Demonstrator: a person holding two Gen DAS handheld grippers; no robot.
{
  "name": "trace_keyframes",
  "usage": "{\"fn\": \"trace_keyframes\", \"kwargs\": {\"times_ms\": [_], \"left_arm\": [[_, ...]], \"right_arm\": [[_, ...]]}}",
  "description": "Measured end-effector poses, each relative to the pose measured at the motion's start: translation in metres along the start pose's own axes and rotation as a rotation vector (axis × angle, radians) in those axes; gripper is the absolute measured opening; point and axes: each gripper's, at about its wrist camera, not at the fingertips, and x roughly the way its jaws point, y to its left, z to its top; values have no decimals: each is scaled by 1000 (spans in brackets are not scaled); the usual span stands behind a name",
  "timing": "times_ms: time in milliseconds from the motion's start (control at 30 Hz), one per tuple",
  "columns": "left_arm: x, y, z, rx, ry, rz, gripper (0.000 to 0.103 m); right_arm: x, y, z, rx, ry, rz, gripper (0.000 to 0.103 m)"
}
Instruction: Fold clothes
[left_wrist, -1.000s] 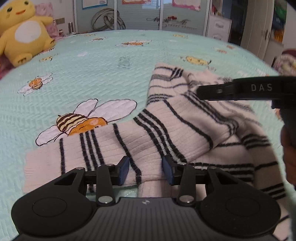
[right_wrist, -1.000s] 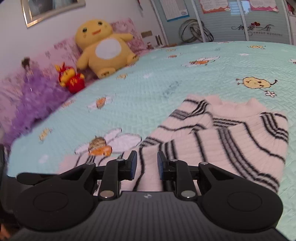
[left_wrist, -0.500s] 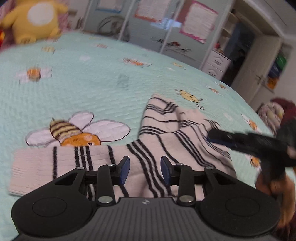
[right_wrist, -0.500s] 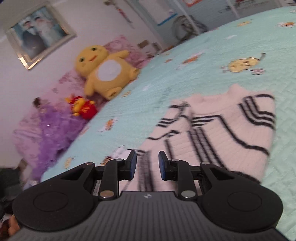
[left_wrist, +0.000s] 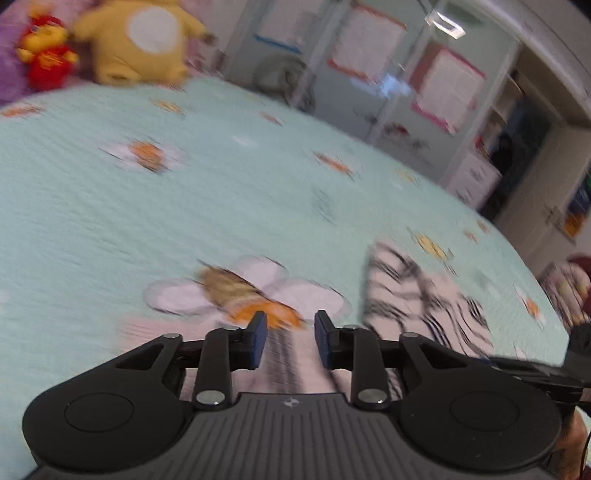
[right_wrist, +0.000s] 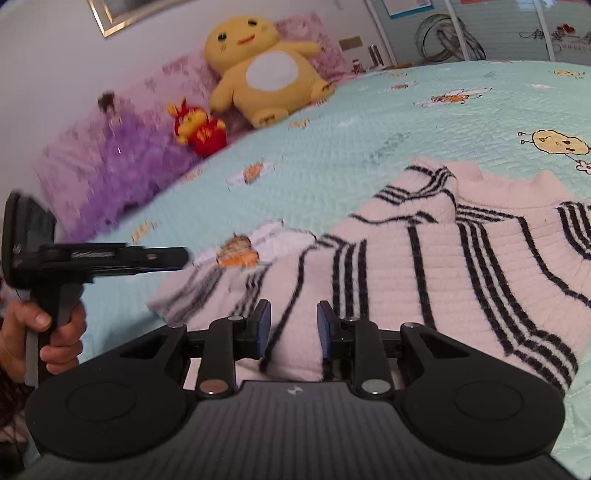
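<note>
Left wrist view is now blurred and shows the left claw (left_wrist: 287, 339) pulled back over the stretched-out sleeve of the striped sweater (right_wrist: 443, 266), its narrow jaws holding nothing, while the right claw (right_wrist: 293, 326) hangs narrow and empty above the sweater's near edge on the bed (right_wrist: 369, 122), so the sleeve fold is not yet started.
</note>
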Motion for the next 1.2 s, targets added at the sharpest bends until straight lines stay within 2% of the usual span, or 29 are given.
{"fn": "trace_keyframes", "kwargs": {"times_ms": [67, 167, 300, 500, 733, 800, 833, 867, 900, 933, 1033, 1133, 1200], "left_arm": [[-14, 18, 3, -18, -36, 62, 48], [-17, 41, 2, -16, -18, 149, 49], [-9, 64, -5, -39, 13, 202, 49], [17, 84, -5, -80, 91, 125, 49], [29, 92, -6, -94, 103, 37, 48], [29, 89, -9, -70, 110, 0, 44], [29, 88, -11, -68, 116, -24, 35], [30, 87, -13, -65, 123, -44, 19], [29, 84, -16, -61, 124, -48, 11], [27, 82, -18, -62, 115, -44, 7], [15, 73, -18, -66, 76, -39, 4], [-9, 56, -6, -35, 27, -67, 4], [-29, 38, 4, 6, -12, -88, 4]], "right_arm": [[-1, -2, 2, 27, -34, 21, 28], [-3, -11, 4, 89, -86, 37, 28], [-7, -25, 5, 168, -135, 20, 28], [-7, -34, 5, 208, -160, 5, 28], [-5, -37, 3, 219, -160, -34, 29], [-7, -38, 3, 219, -164, -50, 29], [-7, -39, 3, 215, -164, -61, 29], [-8, -40, 3, 212, -165, -73, 29], [-8, -41, 3, 214, -167, -86, 29], [-9, -42, 4, 220, -173, -97, 29], [-21, -44, 2, 273, -240, -136, 29], [-43, -45, -12, 395, -352, -176, 29], [-58, -44, -29, 484, -391, -179, 29]]}}
